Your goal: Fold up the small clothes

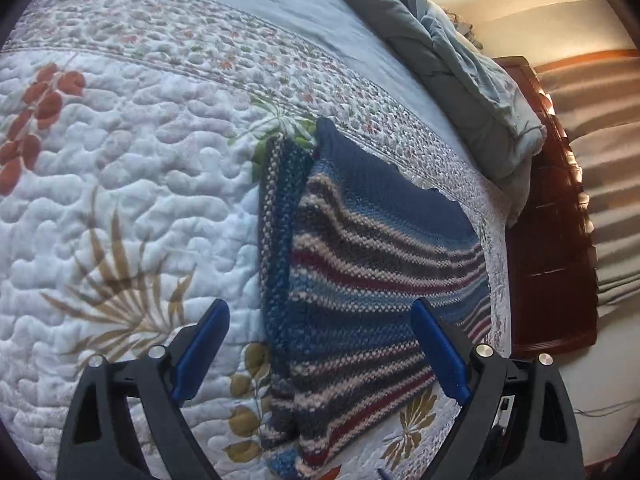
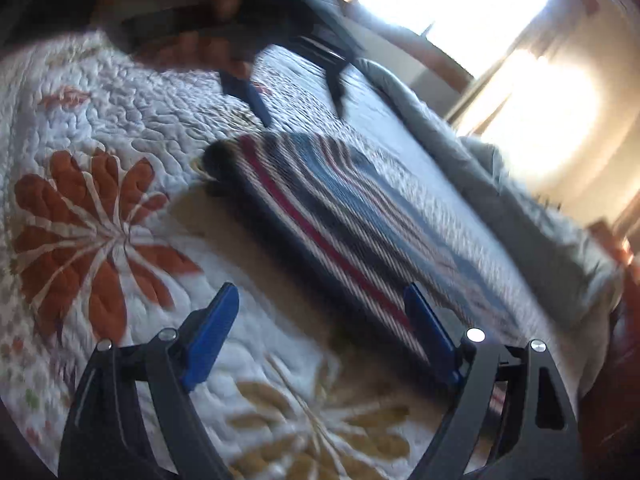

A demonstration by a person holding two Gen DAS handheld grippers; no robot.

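A small striped knit sweater (image 1: pixel 360 272), blue with red, white and grey stripes, lies folded on the quilted floral bedspread (image 1: pixel 120 184). My left gripper (image 1: pixel 320 308) is open and empty, hovering just above the sweater's near edge. In the right wrist view the sweater (image 2: pixel 340 216) lies ahead, blurred by motion. My right gripper (image 2: pixel 322 292) is open and empty above the quilt, its right finger (image 2: pixel 428 332) over the sweater's near corner. The left gripper (image 2: pixel 300 108) shows there too, open above the sweater's far end, held by a hand.
A grey-blue duvet (image 1: pixel 452 52) is bunched along the far edge of the bed. A dark wooden bed frame (image 1: pixel 552 248) borders the right side. Bright windows (image 2: pixel 452 4) lie beyond the bed.
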